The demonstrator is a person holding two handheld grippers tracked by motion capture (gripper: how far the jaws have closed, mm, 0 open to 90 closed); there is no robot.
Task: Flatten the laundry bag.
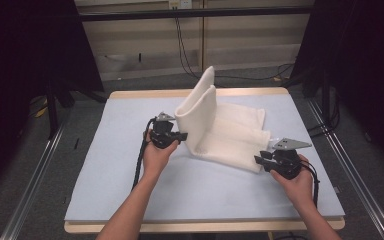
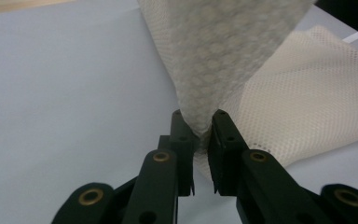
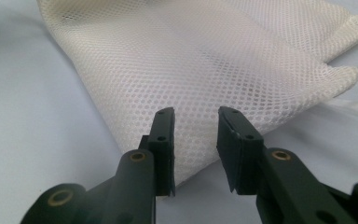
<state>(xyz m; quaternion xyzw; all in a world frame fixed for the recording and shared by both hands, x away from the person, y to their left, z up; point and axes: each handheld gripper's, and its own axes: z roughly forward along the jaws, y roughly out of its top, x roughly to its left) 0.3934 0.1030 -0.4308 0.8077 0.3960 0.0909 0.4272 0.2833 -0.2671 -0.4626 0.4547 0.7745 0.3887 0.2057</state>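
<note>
We see a cream mesh cloth (image 1: 230, 135) lying folded on the pale blue mat (image 1: 130, 185) that covers the bench (image 1: 145, 93), toward the far right of its middle. Most of the cloth rests flat in layered folds, but its left part is pulled up off the mat into a tall standing loop that rises above the rest. In the left gripper view the mesh (image 2: 223, 60) hangs as a narrowing fold that runs straight down into our left claw (image 2: 200, 126), whose two black jaws are pinched tight on the fabric with the weave bunched between the pads. From above, that left claw (image 1: 182, 136) sits at the foot of the raised loop, held in the left hand (image 1: 157, 152), with its cable trailing down toward the near edge.

The near right corner of the cloth lies flat on the mat, and our right claw (image 1: 258, 159) points at it from just beside that edge, carried by the right hand (image 1: 295, 182). In the right gripper view the jaws of the right claw (image 3: 196, 135) stand apart with a clear gap, and the mesh (image 3: 205, 60) lies ahead of and beneath them; the pads press on nothing.

Beyond the bench we make out a grey floor (image 1: 150, 80), dark cables (image 1: 182, 45) hanging down the back wall, and metal rails (image 1: 35, 165) along either side.
</note>
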